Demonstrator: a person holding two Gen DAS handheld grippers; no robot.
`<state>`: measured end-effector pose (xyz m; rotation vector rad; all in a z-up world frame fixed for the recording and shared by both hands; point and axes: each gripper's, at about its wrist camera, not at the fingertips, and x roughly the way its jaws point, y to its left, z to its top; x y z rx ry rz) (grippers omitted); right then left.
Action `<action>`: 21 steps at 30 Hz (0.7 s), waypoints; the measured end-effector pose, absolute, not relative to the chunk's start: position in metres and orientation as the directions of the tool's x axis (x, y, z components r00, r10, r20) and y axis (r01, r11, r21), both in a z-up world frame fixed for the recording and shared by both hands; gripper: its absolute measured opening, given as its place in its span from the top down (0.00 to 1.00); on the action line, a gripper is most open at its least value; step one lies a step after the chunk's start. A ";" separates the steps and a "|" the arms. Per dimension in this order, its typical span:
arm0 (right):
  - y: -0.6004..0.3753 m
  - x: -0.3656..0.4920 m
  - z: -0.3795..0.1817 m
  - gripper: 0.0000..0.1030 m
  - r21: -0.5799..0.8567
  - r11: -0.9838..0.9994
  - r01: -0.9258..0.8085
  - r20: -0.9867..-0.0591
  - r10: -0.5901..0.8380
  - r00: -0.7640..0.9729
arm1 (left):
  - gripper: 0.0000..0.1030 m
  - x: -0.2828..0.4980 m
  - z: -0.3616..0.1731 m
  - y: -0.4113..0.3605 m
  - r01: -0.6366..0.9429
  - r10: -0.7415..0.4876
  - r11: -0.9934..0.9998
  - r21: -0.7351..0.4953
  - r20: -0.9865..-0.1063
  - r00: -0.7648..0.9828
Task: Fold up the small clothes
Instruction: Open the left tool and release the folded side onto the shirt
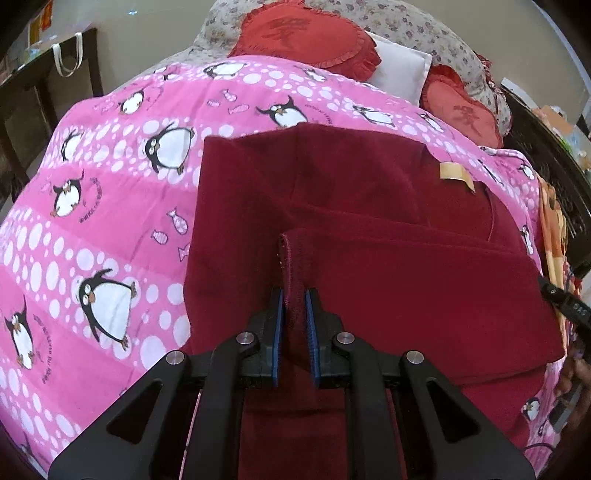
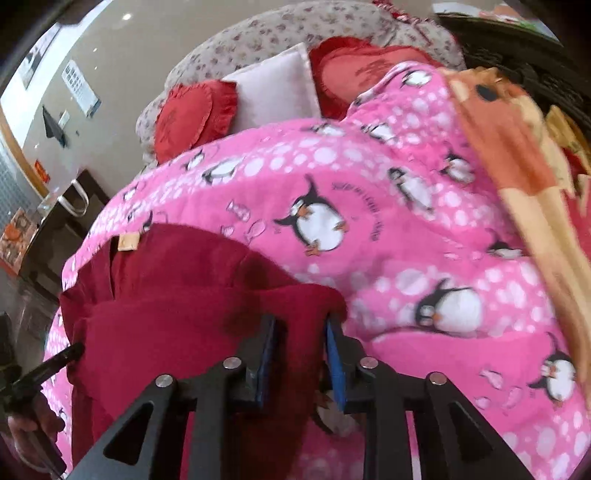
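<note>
My dark red garment (image 1: pixel 369 206) lies on the pink penguin blanket (image 1: pixel 110 192), soft and fuzzy, with one layer folded over and a small tan tag (image 1: pixel 456 175) near its far edge. My left gripper (image 1: pixel 294 299) pinches its stitched hem tight. My right gripper (image 2: pixel 301 325) has red cloth between its blue pads (image 2: pixel 336 354), but the blur hides whether they press it. Behind the blanket sit frilly red heart pillows (image 1: pixel 306 37), a white pillow (image 1: pixel 402 70) and a flowery cushion (image 1: pixel 424 26). A dark wooden table (image 1: pixel 40 88) stands by the beige wall.
</note>
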<state>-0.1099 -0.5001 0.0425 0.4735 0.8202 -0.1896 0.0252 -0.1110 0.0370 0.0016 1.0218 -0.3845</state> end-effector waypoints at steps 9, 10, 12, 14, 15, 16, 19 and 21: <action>-0.444 -0.154 0.077 0.73 0.332 0.925 0.183 -0.720 0.123 0.682 | 0.78 0.015 0.044 -0.109 0.305 -0.297 0.938 -0.163 -0.831 0.470; -0.438 -0.156 0.074 0.73 0.322 0.931 0.173 -0.726 0.126 0.676 | 0.76 0.013 0.044 -0.109 0.309 -0.295 0.938 -0.158 -0.832 0.470; -0.424 -0.158 0.065 0.73 0.285 0.945 0.159 -0.747 0.115 0.655 | 0.75 0.008 0.045 -0.109 0.317 -0.284 0.938 -0.137 -0.830 0.480; -0.419 -0.159 0.054 0.73 0.262 0.950 0.169 -0.767 0.099 0.634 | 0.75 0.006 0.045 -0.110 0.321 -0.276 0.939 -0.124 -0.829 0.487; -0.419 -0.158 0.048 0.73 0.252 0.951 0.178 -0.777 0.090 0.623 | 0.75 0.005 0.043 -0.110 0.322 -0.273 0.939 -0.121 -0.831 0.485; -0.420 -0.156 0.039 0.73 0.232 0.954 0.189 -0.795 0.074 0.602 | 0.73 0.005 0.042 -0.110 0.322 -0.272 0.939 -0.121 -0.833 0.482; -0.424 -0.155 0.021 0.73 0.243 0.947 0.208 -0.801 0.075 0.594 | 0.72 0.006 0.039 -0.108 0.311 -0.275 0.941 -0.133 -0.836 0.475; -0.426 -0.159 0.024 0.73 0.260 0.942 0.212 -0.798 0.086 0.596 | 0.72 0.005 0.039 -0.106 0.309 -0.278 0.941 -0.136 -0.834 0.478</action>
